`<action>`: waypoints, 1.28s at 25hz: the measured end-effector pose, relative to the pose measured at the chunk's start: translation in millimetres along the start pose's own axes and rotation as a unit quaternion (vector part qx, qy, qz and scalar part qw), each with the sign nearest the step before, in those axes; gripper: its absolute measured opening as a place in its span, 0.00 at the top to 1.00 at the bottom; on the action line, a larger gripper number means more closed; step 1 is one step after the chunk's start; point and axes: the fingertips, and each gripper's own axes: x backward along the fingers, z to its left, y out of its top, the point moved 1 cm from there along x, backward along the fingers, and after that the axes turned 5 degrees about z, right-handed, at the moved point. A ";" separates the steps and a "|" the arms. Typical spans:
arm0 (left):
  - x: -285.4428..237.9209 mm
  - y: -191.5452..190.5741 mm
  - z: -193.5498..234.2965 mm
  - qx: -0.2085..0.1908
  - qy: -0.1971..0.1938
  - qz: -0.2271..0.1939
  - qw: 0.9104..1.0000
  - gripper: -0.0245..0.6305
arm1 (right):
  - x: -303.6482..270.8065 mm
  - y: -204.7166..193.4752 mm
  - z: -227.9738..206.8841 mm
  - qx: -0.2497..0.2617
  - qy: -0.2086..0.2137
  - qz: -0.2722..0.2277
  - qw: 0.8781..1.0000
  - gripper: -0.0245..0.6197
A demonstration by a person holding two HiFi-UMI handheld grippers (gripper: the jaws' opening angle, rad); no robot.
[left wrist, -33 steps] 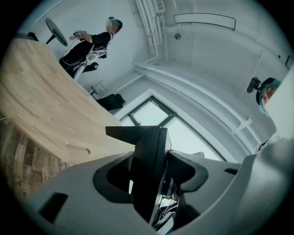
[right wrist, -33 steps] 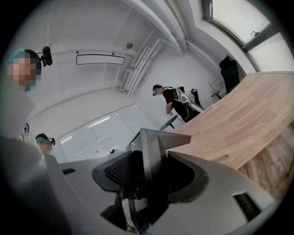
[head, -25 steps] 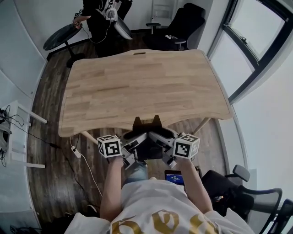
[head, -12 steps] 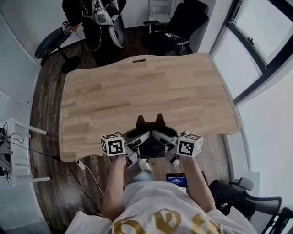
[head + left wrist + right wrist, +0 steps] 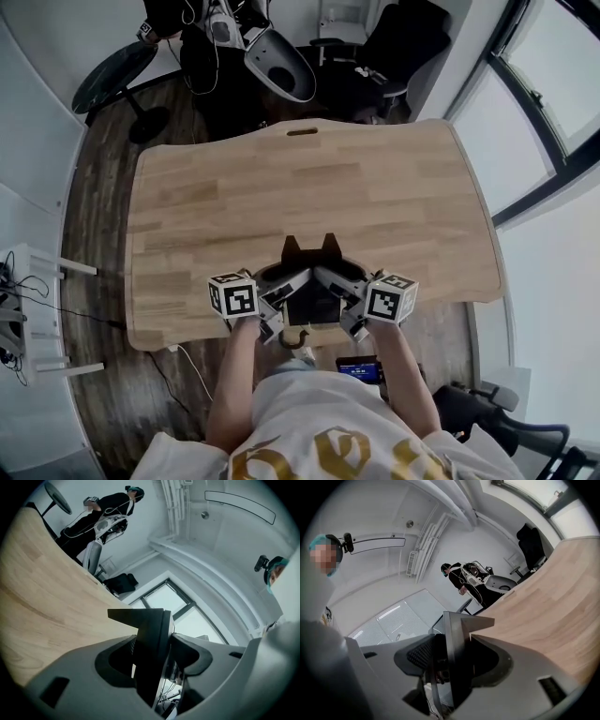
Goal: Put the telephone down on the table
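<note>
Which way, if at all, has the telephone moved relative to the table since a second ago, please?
Yes. The telephone has moved forward, from the near edge of the table to farther in over the tabletop.

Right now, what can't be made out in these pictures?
Head view: telephone mostly covered by the left gripper and right gripper; gripper views show only its dark edge.
Head view: whether it touches the table; camera looks straight down.
Head view: lit screen by the lap, too small to read.
Head view: person beyond the table, cut by top edge.
</note>
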 end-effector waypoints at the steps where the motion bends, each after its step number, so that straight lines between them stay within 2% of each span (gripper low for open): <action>1: 1.2 6.7 4.4 -0.001 0.000 0.000 1.000 0.63 | -6.6 4.4 -2.0 0.001 0.000 0.000 1.000 0.61; 16: -19.9 53.5 15.0 -0.019 -0.009 0.005 1.000 0.63 | -20.2 50.1 -19.1 0.012 -0.005 -0.019 1.000 0.61; 32: -44.0 60.0 31.6 -0.005 -0.008 0.004 1.000 0.63 | -20.3 61.4 -47.2 0.001 -0.005 -0.007 1.000 0.61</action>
